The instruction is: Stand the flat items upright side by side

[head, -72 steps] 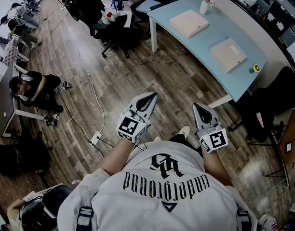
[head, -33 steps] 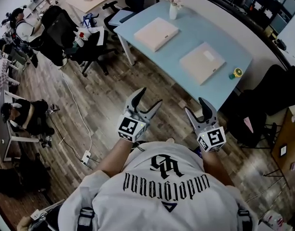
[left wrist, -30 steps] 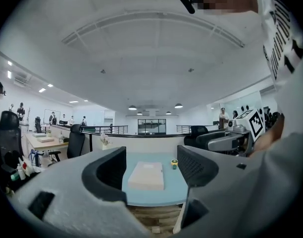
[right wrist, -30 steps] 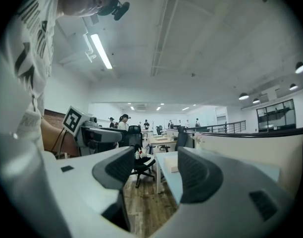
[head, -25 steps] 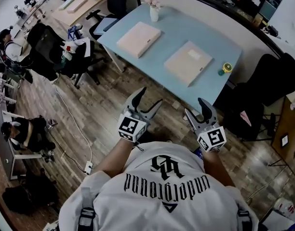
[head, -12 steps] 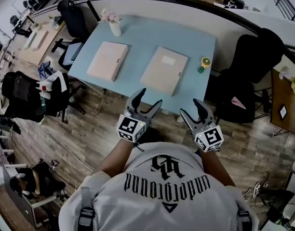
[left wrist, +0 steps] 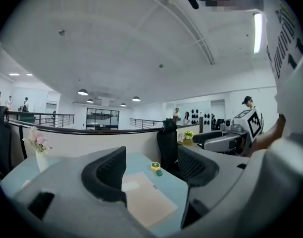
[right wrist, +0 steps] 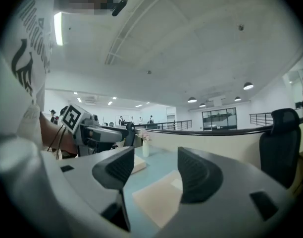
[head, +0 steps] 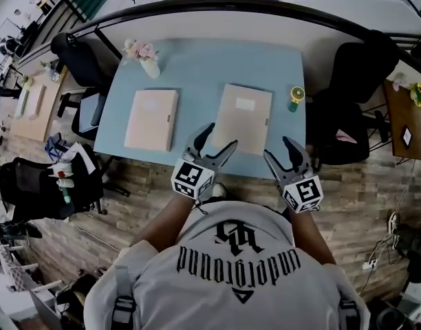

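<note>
vase (head: 143, 52): stands with its flowers at the far left corner of the worktop (head: 197, 67), well apart from both flat items, so the middle stays free for standing them up
left flat item (head: 151, 119): a pale, book-like slab lying on its broad face on the left half of the worktop, long side running away from the person; nothing touches it, and it is not yet upright
left tongs (head: 221, 136): held above the near edge of the worktop with the jaws wide apart and nothing between them; their own view looks along the jaws at the slab beyond, without contact, so I judge them spread ready to take an edge
right flat item (head: 243, 117): lies flat just right of centre, a small pale label on its top face, with a strip of bare worktop between it and the left flat item; its near edge sits close to the worktop's near edge, the easiest side to reach
right tongs (head: 279, 150): hover by the near right corner, jaws apart and empty; probably kept free to steady a slab while the other tongs tip it up
yellow-topped object (head: 295, 98): small, stands near the right edge just beside the right flat item; too small to identify
whole worktop: 2 slabs flat, 0 upright, so the task looks not yet begun
</note>
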A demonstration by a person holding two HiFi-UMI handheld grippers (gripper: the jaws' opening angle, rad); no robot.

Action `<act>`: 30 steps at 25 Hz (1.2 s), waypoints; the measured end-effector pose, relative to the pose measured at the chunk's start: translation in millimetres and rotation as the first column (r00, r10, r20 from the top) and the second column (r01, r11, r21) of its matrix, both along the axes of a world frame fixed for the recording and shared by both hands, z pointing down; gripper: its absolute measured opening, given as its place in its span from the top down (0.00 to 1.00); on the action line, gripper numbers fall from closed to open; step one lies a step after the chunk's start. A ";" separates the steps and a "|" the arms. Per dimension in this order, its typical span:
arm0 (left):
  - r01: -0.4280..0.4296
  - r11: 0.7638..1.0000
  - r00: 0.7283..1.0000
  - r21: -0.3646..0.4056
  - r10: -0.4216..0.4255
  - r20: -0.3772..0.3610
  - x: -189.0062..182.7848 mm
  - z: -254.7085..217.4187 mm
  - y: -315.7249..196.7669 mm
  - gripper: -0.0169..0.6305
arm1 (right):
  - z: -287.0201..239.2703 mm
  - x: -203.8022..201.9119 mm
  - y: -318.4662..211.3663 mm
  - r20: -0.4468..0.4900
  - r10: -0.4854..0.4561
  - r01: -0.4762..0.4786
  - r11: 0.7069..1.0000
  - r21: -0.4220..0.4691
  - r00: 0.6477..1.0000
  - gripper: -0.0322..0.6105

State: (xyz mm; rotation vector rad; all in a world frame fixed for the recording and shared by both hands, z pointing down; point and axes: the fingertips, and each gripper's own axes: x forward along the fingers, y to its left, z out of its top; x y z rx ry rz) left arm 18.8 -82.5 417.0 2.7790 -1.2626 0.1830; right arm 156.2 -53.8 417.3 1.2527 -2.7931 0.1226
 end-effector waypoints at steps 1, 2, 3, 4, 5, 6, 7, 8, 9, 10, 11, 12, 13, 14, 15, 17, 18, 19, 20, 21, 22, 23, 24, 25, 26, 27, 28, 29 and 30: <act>-0.013 1.000 1.000 -0.009 0.013 -0.001 -7.7 3.5 -7.8 0.45 | 2.8 -6.0 -6.9 -0.011 0.019 -0.019 1.000 0.001 1.000 0.54; -0.024 1.000 1.000 -0.017 0.024 -0.001 -15.5 7.6 -15.9 0.45 | 6.1 -11.3 -14.4 -0.017 0.037 -0.037 0.999 -0.002 0.999 0.54; -0.031 0.999 1.000 -0.024 0.031 -0.001 -23.3 11.6 -24.1 0.45 | 9.7 -16.3 -22.1 -0.020 0.053 -0.053 0.999 -0.008 0.998 0.54; -0.037 0.999 0.999 -0.032 0.037 -0.001 -30.8 15.7 -31.9 0.45 | 13.8 -21.2 -29.0 -0.024 0.068 -0.069 0.998 -0.015 0.997 0.54; -0.043 0.998 0.999 -0.042 0.043 -0.003 -37.2 20.1 -38.7 0.45 | 18.6 -25.5 -34.4 -0.030 0.083 -0.083 0.996 -0.025 0.996 0.53; -0.048 0.997 0.999 -0.055 0.047 -0.006 -42.2 25.1 -44.5 0.45 | 24.3 -28.8 -38.2 -0.038 0.095 -0.097 0.995 -0.040 0.995 0.53; -0.052 0.996 0.999 -0.070 0.052 -0.010 -45.8 30.8 -49.5 0.45 | 31.1 -31.1 -41.3 -0.046 0.106 -0.109 0.992 -0.060 0.993 0.53; -0.057 0.995 0.998 -0.086 0.056 -0.013 -48.1 36.9 -54.2 0.45 | 38.6 -32.7 -44.5 -0.055 0.113 -0.117 0.990 -0.083 0.992 0.53; -0.061 0.993 0.998 -0.102 0.060 -0.013 -49.3 43.5 -58.9 0.45 | 46.4 -33.6 -48.5 -0.063 0.116 -0.123 0.987 -0.105 0.991 0.53; -0.067 0.991 0.998 -0.120 0.066 -0.011 -49.8 50.4 -63.8 0.45 | 54.5 -33.9 -53.1 -0.070 0.118 -0.126 0.984 -0.127 0.991 0.52; -0.072 0.988 0.997 -0.139 0.071 -0.008 -49.7 57.2 -68.8 0.44 | 62.9 -33.5 -58.4 -0.075 0.120 -0.130 0.980 -0.148 0.990 0.52; -0.075 0.984 0.997 -0.160 0.075 -0.004 -49.3 64.1 -73.8 0.44 | 71.6 -32.7 -63.9 -0.078 0.121 -0.133 0.976 -0.170 0.990 0.52; -0.077 0.980 0.997 -0.181 0.078 0.002 -48.5 71.0 -78.6 0.44 | 80.2 -31.5 -69.5 -0.079 0.123 -0.137 0.972 -0.192 0.989 0.52; -0.078 0.976 0.997 -0.203 0.081 0.006 -47.2 78.1 -83.1 0.42 | 88.9 -29.9 -74.8 -0.081 0.125 -0.140 0.967 -0.214 0.989 0.52; -0.080 0.971 0.996 -0.225 0.085 0.011 -45.4 85.7 -87.0 0.42 | 97.6 -28.0 -79.7 -0.084 0.126 -0.143 0.961 -0.236 0.988 0.52; -0.084 0.958 0.995 -0.273 0.093 0.021 -41.5 103.3 -95.0 0.41 | 115.9 -23.9 -89.9 -0.091 0.128 -0.149 0.947 -0.284 0.988 0.51; -0.085 0.949 0.995 -0.303 0.097 0.026 -40.1 113.9 -99.2 0.41 | 126.2 -22.3 -95.1 -0.092 0.128 -0.151 0.937 -0.315 0.987 0.51; -0.086 0.938 0.994 -0.337 0.102 0.030 -38.8 125.6 -103.5 0.41 | 137.5 -20.9 -100.1 -0.092 0.125 -0.150 0.924 -0.352 0.988 0.51; -0.087 0.924 0.994 -0.372 0.106 0.033 -37.3 138.0 -107.9 0.40 | 149.9 -19.7 -104.9 -0.091 0.119 -0.146 0.907 -0.394 0.989 0.50; -0.087 0.910 0.993 -0.406 0.111 0.035 -35.7 150.5 -112.3 0.40 | 163.1 -18.4 -109.8 -0.090 0.111 -0.140 0.888 -0.438 0.990 0.49; -0.088 0.895 0.993 -0.437 0.116 0.038 -34.2 163.0 -117.1 0.40 | 176.4 -16.6 -114.8 -0.089 0.105 -0.135 0.866 -0.481 0.990 0.48; -0.087 0.879 0.992 -0.468 0.119 0.039 -32.9 175.6 -122.0 0.40 | 188.8 -14.1 -119.8 -0.088 0.104 -0.134 0.845 -0.517 0.991 0.48; -0.084 0.861 0.992 -0.501 0.120 0.039 -31.8 188.5 -127.0 0.40 | 200.3 -10.9 -124.7 -0.087 0.106 -0.136 0.825 -0.548 0.991 0.48; -0.081 0.841 0.992 -0.535 0.120 0.037 -30.8 201.8 -132.0 0.40 | 211.2 -7.3 -129.4 -0.087 0.110 -0.140 0.806 -0.575 0.990 0.48; -0.078 0.819 0.992 -0.569 0.119 0.036 -29.8 215.4 -136.9 0.40 | 221.9 -3.7 -134.2 -0.086 0.114 -0.143 0.788 -0.599 0.990 0.47; -0.073 0.796 0.992 -0.601 0.118 0.037 -28.8 229.3 -141.6 0.39 | 232.9 -0.2 -139.5 -0.085 0.117 -0.145 0.770 -0.622 0.989 0.47; -0.067 0.772 0.992 -0.633 0.118 0.039 -28.3 243.1 -145.8 0.39 | 244.1 2.7 -144.8 -0.082 0.119 -0.144 0.751 -0.645 0.989 0.47; -0.059 0.747 0.992 -0.663 0.115 0.042 -28.3 256.4 -149.6 0.38 | 255.4 5.2 -149.9 -0.077 0.122 -0.142 0.729 -0.669 0.990 0.46; -0.049 0.723 0.993 -0.689 0.109 0.044 -28.8 268.7 -153.4 0.38 | 266.3 7.2 -154.5 -0.070 0.125 -0.138 0.706 -0.694 0.990 0.46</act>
